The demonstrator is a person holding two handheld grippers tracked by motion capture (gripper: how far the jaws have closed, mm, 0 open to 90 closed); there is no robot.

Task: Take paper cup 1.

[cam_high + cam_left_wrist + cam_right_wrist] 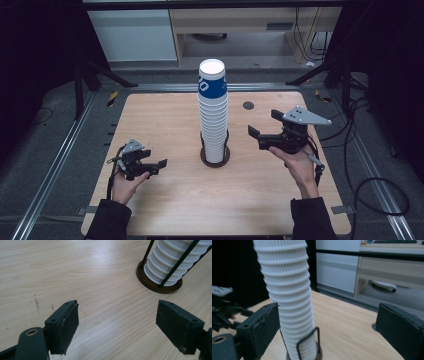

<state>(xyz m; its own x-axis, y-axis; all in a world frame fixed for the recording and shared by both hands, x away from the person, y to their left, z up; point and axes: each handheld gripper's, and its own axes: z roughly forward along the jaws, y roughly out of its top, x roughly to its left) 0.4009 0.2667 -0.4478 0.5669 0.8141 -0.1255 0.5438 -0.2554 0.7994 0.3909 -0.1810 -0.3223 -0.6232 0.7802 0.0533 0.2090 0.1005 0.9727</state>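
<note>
**A:** so where are your grippers sitting right now?

**B:** Nearest to me, my left gripper [159, 163] is low over the table [165, 210], left of the middle, jaws spread wide with nothing between them but bare wood. In its own view the left gripper [117, 322] points at the tabletop [75, 270], with the stand's brown base [152, 285] off to the upper right, well apart from the jaws.

**A:** and the right one?

**B:** My right gripper [261, 129] is held higher, on the right side, jaws wide apart too and aimed at the cups [213, 115]. Not gripping anything. In its view the right gripper [327, 327] looks past the cups [289, 297], which stand just beyond the left jaw, near it, but I can't tell if they touch.

**A:** where's the stack exactly?

**B:** Dead centre of the table, between both grippers. Tall white ribbed stack, standing in a stand [215, 159] with thin black wire uprights. The top cup [212, 80] has a blue band.

**A:** anything further back?

**B:** A small dark round hole [248, 105] in the table past my right gripper, then cabinets [135, 32] beyond the far edge.
</note>
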